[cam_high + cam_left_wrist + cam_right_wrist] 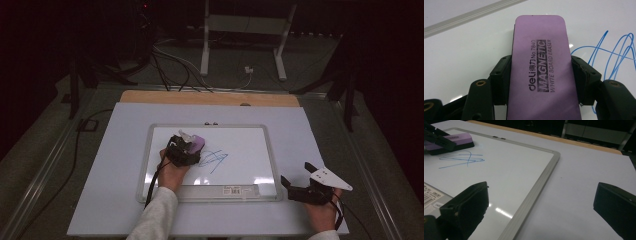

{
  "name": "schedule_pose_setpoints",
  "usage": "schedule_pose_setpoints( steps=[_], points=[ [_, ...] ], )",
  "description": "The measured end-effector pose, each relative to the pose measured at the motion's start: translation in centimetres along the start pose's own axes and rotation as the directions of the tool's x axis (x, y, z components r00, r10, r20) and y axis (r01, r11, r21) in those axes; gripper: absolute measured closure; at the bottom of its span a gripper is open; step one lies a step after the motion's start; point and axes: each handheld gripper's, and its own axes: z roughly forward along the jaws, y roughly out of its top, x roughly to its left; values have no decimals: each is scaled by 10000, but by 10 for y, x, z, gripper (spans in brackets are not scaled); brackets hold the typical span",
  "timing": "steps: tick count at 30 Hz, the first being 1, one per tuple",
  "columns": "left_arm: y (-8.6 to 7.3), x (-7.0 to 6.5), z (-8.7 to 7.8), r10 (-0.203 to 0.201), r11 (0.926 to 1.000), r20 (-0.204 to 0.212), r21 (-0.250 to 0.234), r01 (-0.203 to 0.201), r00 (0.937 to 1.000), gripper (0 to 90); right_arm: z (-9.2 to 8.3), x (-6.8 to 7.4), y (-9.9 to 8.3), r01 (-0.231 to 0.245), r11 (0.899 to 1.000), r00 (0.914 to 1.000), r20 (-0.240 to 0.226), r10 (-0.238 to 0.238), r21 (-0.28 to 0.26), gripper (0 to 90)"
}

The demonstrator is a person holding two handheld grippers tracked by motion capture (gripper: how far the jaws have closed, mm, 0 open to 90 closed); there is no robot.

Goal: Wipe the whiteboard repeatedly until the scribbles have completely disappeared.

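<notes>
Eraser [540,67] is clamped flat-side up between the jaws of your left gripper [186,148], resting on the whiteboard [250,137] just left of the blue scribble [214,159]. Nothing is wiped yet, by the look of it: the scribble's loops [616,52] sit whole right beside the purple block, so the erasing itself is all still ahead of you. Your right gripper [300,176] waits off the board's lower right corner on the white table cover [110,165], jaws spread wide with nothing between them. No bins or trays here; the board's grey frame [534,195] is the only border, and inside it lie just the ink and your eraser.
</notes>
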Motion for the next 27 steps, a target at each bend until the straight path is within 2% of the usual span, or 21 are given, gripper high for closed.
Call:
schedule_pose_setpoints(
  steps=[8, 12, 16, 19, 21, 23, 27],
  points=[
    [0, -17, -2, 406, 9991, 544, 57, -410, 9977, 417, 1, 1, 0, 52, 10000, 10000, -18, -52, 22, 0],
    [0, -15, -1, 530, 9986, 622, 25, -533, 9967, 417, 1, 1, 0, 51, 10000, 10000, -14, -51, 19, 0],
    [1, -8, -1, 568, 9984, 68, 49, -568, 9984, 417, 0, 0, 0, 36, 10000, 10000, 2, -36, 19, 0],
    [1, -1, 0, 283, 9996, -174, 70, -282, 9994, 417, 0, 0, 0, 5, 10000, 10000, 11, -5, 8, 0],
    [1, 1, 0, 119, 9999, -110, 92, -118, 9999, 417, 0, 0, 0, -1, 10000, 10000, 9, 1, 17, 0],
    [1, -1, 0, 203, 9997, -184, 103, -202, 9996, 417, 1, 0, 0, 4, 10000, 10000, 4, -4, 20, 0],
    [1, -10, -1, 408, 9991, 296, 110, -411, 9987, 417, 1, 1, 0, 51, 10000, 10000, -21, -51, 29, 0]
  ],
)
